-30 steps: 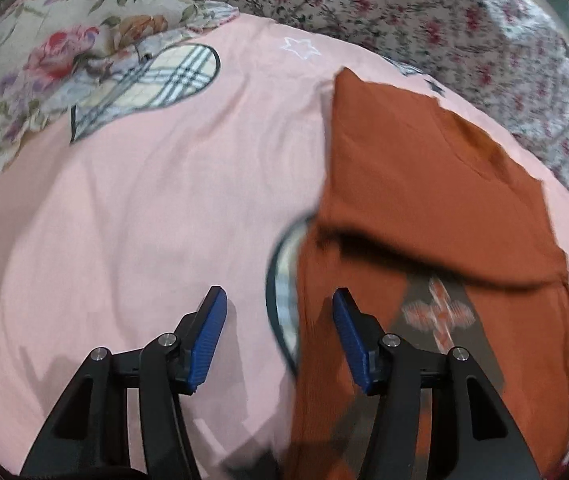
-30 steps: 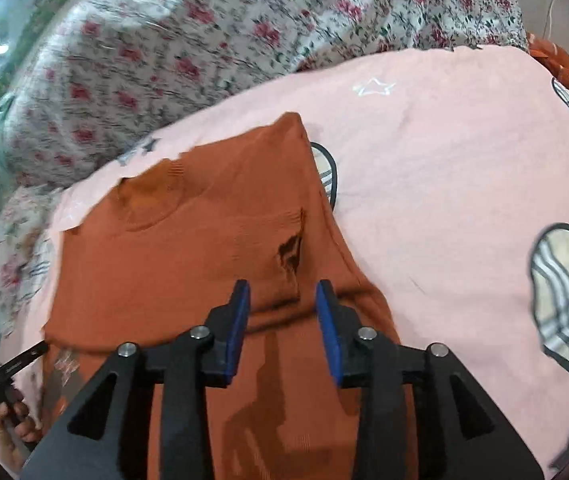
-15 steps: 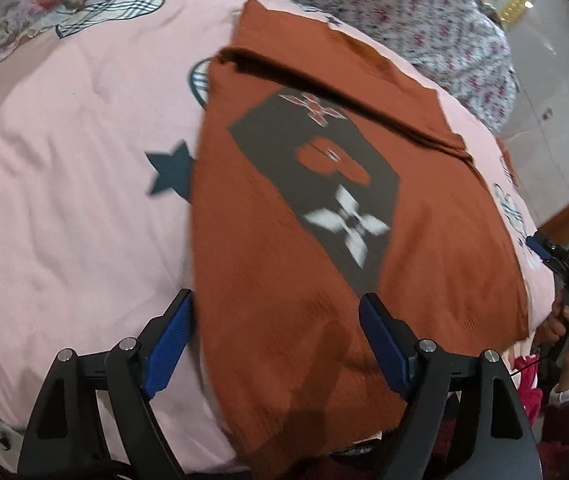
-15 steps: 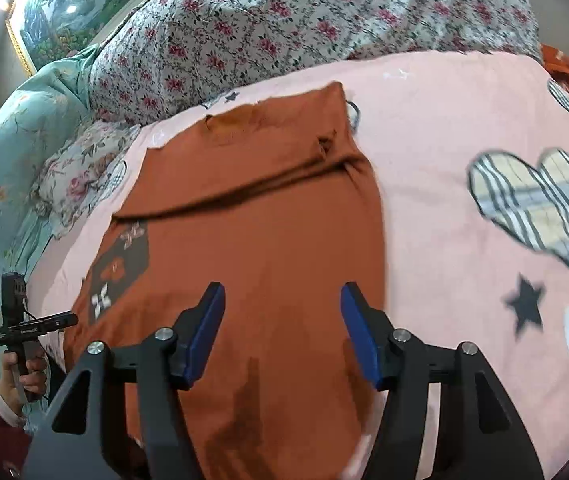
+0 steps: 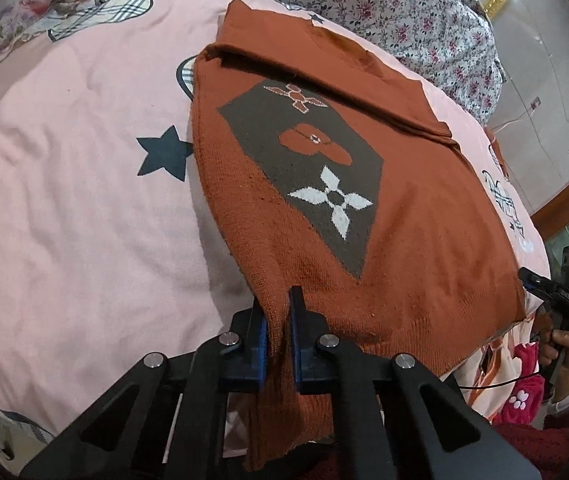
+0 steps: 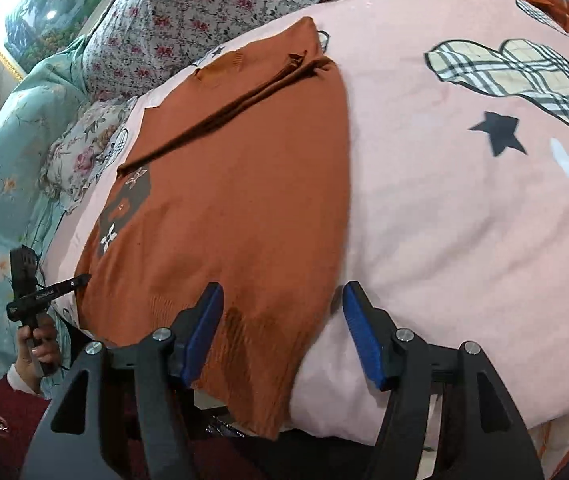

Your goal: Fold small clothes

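left gripper (image 5: 278, 322): fingers just closed, pinching cloth, angled down | right gripper (image 6: 280, 332): fingers apart, have just been narrowing, pads pressing nothing, angled down | hand (image 6: 38, 344) grips left handle

A: Where is free room lying?
B: Bare pink bedspread (image 6: 464, 220) is stretching open right of the sweater (image 6: 244, 200), and left of it too.
A: Obstacles?
B: Floral quilt (image 6: 204, 12) is heaping along the far edge; floral pillow (image 5: 44, 4) is sitting at the far left corner.

One rust-orange sweater (image 5: 404, 240) is being shown on one pink bedspread (image 5: 64, 220), two claws, left (image 5: 278, 320) and right (image 6: 280, 320), are being counted, plus two plaid hearts.
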`<state>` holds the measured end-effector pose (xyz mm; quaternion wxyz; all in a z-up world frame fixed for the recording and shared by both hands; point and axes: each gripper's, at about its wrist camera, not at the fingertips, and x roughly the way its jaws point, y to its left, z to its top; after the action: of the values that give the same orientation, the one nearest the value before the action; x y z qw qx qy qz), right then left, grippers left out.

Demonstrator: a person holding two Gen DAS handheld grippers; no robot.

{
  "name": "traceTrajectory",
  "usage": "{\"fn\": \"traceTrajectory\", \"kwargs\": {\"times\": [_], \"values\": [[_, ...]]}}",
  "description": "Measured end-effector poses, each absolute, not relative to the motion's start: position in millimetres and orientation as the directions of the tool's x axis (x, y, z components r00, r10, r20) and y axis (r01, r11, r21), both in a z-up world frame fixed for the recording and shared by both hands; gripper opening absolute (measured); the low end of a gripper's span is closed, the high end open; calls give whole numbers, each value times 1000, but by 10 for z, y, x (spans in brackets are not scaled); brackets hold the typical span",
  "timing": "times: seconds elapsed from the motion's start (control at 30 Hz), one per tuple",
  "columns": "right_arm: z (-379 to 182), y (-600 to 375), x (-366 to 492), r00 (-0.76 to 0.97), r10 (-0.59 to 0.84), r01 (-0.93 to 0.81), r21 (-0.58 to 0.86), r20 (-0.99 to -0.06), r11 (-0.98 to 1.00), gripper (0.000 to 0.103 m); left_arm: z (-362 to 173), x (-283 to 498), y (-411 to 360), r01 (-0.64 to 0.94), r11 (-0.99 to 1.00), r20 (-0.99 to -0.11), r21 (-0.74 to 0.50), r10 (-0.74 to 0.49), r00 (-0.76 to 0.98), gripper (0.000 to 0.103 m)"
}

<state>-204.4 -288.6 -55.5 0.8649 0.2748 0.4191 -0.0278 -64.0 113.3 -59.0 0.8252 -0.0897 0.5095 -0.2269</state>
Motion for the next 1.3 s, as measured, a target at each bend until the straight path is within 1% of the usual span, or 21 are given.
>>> {"fn": "traceTrajectory", "kwargs": {"times": [0.03,0.07,0.2,0.27,0.3,0.33,0.37,0.4,0.43,0.47,0.5,0.53,0.57,0.6,0.67,0.7,0.73,0.83,0.9,1.07,1.3], "values": [[-571,-2890,-2039,643,203,278,472,-739,837,10,-557,-660,1158,286,881,-795,-378,-467,387,6],[-576,-2926,-2070,642,211,291,488,-737,823,6,-513,-682,1194,289,878,-787,-382,-473,396,5],[-543,-3072,-2266,673,220,299,532,-706,792,6,-428,-727,1408,286,868,-763,-405,-493,418,5],[-556,-3103,-2292,678,226,296,542,-699,787,6,-505,-713,1438,274,868,-776,-414,-494,392,5],[-571,-3088,-2274,670,231,293,537,-705,791,7,-548,-710,1438,268,870,-786,-415,-491,376,9],[-580,-3073,-2253,662,232,297,534,-713,791,10,-594,-715,1435,263,870,-797,-417,-489,355,12],[-599,-3056,-2242,651,235,302,530,-722,792,10,-621,-725,1429,263,867,-800,-423,-493,341,19],[-614,-3033,-2242,644,249,294,534,-724,793,14,-638,-746,1426,266,863,-800,-429,-500,332,23],[-614,-3018,-2257,644,257,285,537,-721,794,22,-650,-765,1410,269,863,-800,-428,-500,331,24],[-611,-2997,-2278,647,265,272,541,-715,796,26,-661,-788,1406,271,859,-799,-435,-506,324,30],[-610,-2976,-2294,647,273,263,545,-712,796,32,-676,-799,1404,271,854,-796,-445,-515,318,33],[-616,-2947,-2309,647,280,253,547,-709,798,36,-686,-807,1387,272,850,-792,-451,-522,317,33],[-625,-2924,-2309,648,283,248,547,-707,800,37,-696,-814,1360,277,847,-790,-453,-526,316,31],[-641,-2905,-2305,650,283,245,547,-705,801,39,-708,-813,1340,283,845,-789,-453,-528,315,27],[-664,-2871,-2271,653,286,237,548,-701,802,39,-715,-811,1312,292,843,-787,-453,-531,313,7],[-657,-2864,-2262,657,291,232,554,-695,800,30,-710,-816,1304,294,843,-787,-451,-531,315,7],[-654,-2863,-2255,657,298,229,560,-692,796,6,-679,-833,1294,302,843,-783,-445,-530,326,7],[-613,-2891,-2290,678,307,214,579,-668,787,7,-551,-889,1306,330,841,-764,-428,-532,365,6],[-556,-2911,-2286,695,305,204,585,-651,785,7,-429,-885,1315,341,825,-731,-451,-560,390,6],[-264,-2941,-2130,756,284,158,586,-589,795,7,-99,-711,1317,353,818,-674,-454,-574,464,6],[189,-3188,-1613,842,206,129,557,-499,820,7,300,-27,1289,334,842,-612,-423,-537,580,6]]}}
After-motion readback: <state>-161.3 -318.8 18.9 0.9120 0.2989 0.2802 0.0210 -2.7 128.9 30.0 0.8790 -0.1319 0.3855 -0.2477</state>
